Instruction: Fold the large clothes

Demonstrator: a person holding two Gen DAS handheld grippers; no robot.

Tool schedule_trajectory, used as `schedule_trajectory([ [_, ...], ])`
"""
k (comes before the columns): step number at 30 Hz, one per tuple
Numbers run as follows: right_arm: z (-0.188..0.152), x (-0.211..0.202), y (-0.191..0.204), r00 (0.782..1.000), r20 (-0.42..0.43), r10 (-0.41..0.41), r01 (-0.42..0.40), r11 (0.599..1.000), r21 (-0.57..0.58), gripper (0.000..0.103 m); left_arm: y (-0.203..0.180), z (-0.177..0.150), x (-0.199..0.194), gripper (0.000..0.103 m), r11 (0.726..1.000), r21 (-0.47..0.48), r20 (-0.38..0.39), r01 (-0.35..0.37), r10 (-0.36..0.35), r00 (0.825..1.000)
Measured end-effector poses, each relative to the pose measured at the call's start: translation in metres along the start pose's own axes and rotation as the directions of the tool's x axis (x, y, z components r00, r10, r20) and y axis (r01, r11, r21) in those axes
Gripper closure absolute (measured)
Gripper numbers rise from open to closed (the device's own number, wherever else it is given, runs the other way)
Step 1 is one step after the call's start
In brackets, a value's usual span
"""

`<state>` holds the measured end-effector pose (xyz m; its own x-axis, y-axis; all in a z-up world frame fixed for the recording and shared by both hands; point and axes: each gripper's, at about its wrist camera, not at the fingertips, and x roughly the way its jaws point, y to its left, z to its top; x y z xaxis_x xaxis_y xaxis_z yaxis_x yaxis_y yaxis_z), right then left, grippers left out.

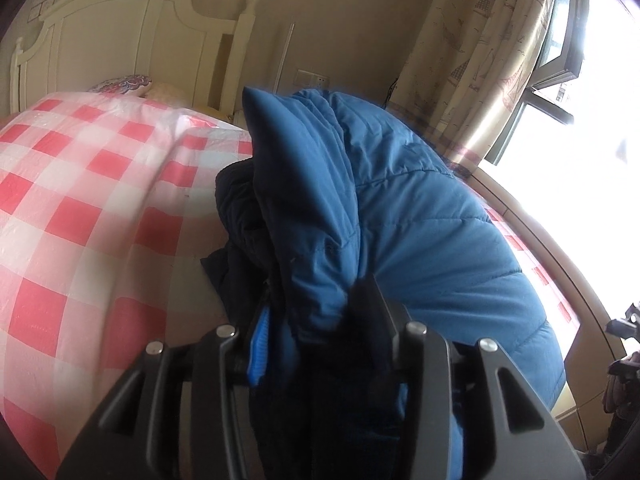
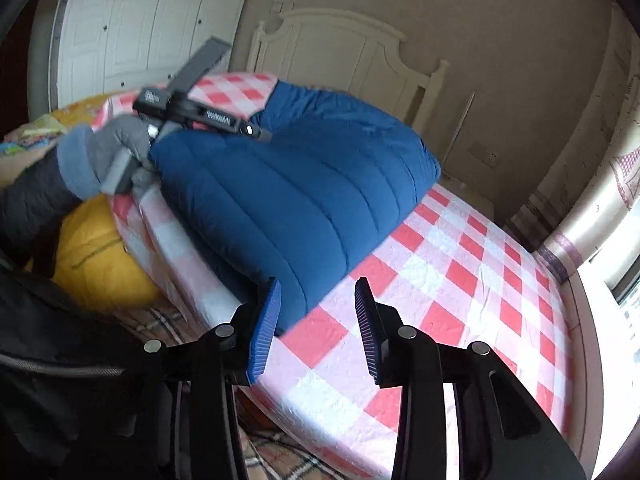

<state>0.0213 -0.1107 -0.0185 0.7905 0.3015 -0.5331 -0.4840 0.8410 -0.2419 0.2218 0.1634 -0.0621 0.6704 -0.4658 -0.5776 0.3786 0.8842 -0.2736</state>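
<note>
left wrist view: my left gripper [image 1: 316,332] has a bunched fold of the blue padded jacket [image 1: 420,232] between its fingers, over the red-checked bed cover [image 1: 80,184].
right wrist view: my right gripper [image 2: 318,320] stands partly open and empty; the jacket lies folded on the bed.
</note>
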Motion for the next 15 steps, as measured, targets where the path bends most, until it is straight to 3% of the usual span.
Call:
schedule_trajectory([
  [2, 0.02, -0.005, 0.013, 0.986, 0.157, 0.054, -0.059, 0.998, 0.029, 0.069, -0.002, 0.0, -0.001, 0.06, 1.0, 0.003, 0.001, -0.009, 0.009, 1.0],
  [4, 0.038, 0.013, 0.031, 0.979, 0.196, 0.06, -0.065, 0.998, 0.017, 0.069, -0.004, -0.001, -0.003, 0.059, 1.0, 0.008, 0.002, -0.02, 0.02, 1.0],
  [8, 0.058, 0.082, 0.071, 0.989, 0.118, 0.084, -0.078, 0.996, -0.052, 0.069, -0.004, -0.002, -0.004, 0.057, 0.999, 0.013, 0.003, -0.035, 0.035, 0.999],
  [10, 0.055, 0.122, 0.094, 0.992, 0.016, 0.123, -0.122, 0.99, -0.072, 0.067, -0.003, -0.003, -0.004, 0.057, 0.999, 0.013, 0.002, -0.041, 0.041, 0.999],
  [11, 0.049, 0.139, 0.106, 0.998, -0.015, 0.065, -0.067, 0.991, -0.116, 0.066, -0.003, -0.004, -0.003, 0.057, 0.998, 0.017, 0.002, -0.054, 0.054, 0.999],
  [13, 0.042, 0.15, 0.115, 0.999, -0.025, 0.027, -0.031, 0.986, -0.165, 0.065, -0.001, -0.006, -0.002, 0.055, 0.999, 0.014, 0.0, -0.051, 0.051, 0.999],
  [15, 0.047, 0.151, 0.108, 0.996, -0.062, 0.063, -0.07, 0.99, -0.123, 0.065, 0.001, -0.006, -0.003, 0.05, 0.998, 0.006, -0.001, -0.058, 0.058, 0.998],
])
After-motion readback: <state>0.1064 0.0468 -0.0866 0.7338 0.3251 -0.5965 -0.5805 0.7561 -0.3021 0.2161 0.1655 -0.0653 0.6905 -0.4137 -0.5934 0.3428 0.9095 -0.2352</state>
